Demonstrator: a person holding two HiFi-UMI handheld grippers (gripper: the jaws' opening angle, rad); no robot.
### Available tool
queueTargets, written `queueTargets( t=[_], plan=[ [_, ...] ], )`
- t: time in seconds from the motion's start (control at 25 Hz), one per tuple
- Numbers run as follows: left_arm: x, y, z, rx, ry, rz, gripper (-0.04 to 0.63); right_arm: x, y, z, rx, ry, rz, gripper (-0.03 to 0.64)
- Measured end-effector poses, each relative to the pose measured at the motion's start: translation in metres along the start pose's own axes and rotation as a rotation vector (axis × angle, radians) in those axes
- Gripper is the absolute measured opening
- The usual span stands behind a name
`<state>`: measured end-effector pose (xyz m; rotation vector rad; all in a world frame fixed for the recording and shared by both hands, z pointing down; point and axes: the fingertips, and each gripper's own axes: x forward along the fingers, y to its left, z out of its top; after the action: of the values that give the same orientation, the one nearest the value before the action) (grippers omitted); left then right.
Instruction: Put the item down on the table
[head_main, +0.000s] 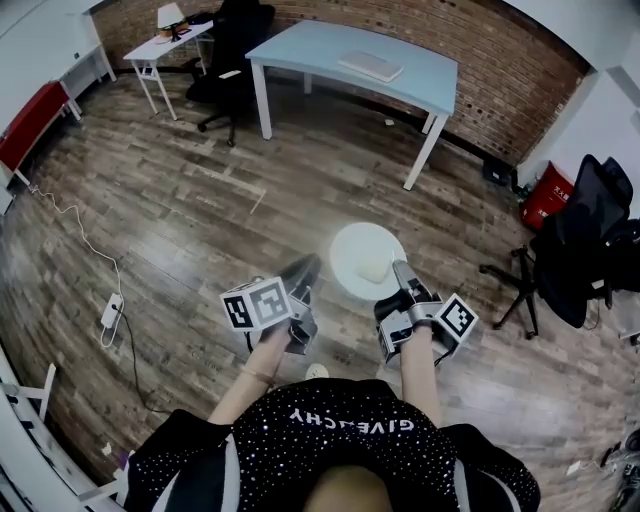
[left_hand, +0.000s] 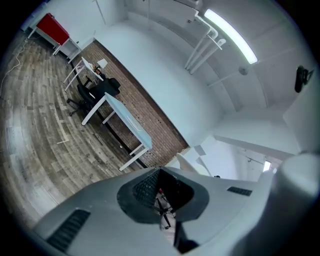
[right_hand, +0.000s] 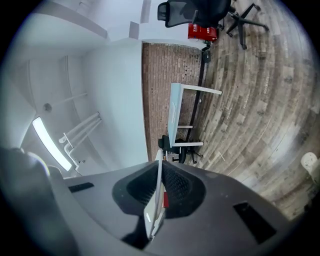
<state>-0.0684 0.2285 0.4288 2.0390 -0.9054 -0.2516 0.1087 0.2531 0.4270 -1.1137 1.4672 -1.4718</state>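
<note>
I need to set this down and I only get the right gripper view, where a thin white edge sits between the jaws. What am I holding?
Observer: A round white plate. The right gripper is clamped on its rim, on the person's right side.
Operator: Is the table top free?
Observer: Not wholly. A flat white slab lies on the table, right of its middle in the head view.
Operator: Anything on the floor to my left?
Observer: A white power strip with its cable lies on the floor, well off to the person's left.
</note>
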Motion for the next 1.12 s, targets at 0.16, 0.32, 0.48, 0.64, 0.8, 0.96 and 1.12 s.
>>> queueTargets(
  t=[0.16, 0.32, 0.48, 0.64, 0.8, 0.96, 1.12],
  plan=[
    [0.002, 0.009, -0.015, 0.0, -0.007, -0.005, 0.009, -0.005, -0.014, -0.002, 0.015, 0.003, 0.024, 0.026],
    [0.014, 0.012, -0.015, -0.006, 0.011, -0.004, 0.009, 0.001, -0.017, 0.007, 0.028, -0.01, 0.013, 0.026],
    [0.023, 0.014, -0.014, -0.013, 0.023, -0.002, 0.009, 0.007, -0.022, 0.014, 0.032, -0.018, -0.001, 0.026],
    [0.028, 0.02, -0.018, -0.011, 0.03, 0.005, 0.009, 0.009, -0.028, 0.019, 0.036, -0.026, -0.002, 0.026],
    [0.038, 0.03, -0.023, -0.011, 0.04, 0.007, 0.009, 0.015, -0.039, 0.024, 0.046, -0.028, -0.001, 0.026],
    [0.066, 0.043, -0.003, -0.011, 0.055, -0.002, 0.009, 0.048, -0.045, 0.037, 0.061, -0.038, -0.02, 0.026],
    [0.102, 0.047, 0.025, -0.005, 0.063, -0.015, 0.009, 0.086, -0.038, 0.055, 0.063, -0.033, -0.02, 0.026]
  ],
)
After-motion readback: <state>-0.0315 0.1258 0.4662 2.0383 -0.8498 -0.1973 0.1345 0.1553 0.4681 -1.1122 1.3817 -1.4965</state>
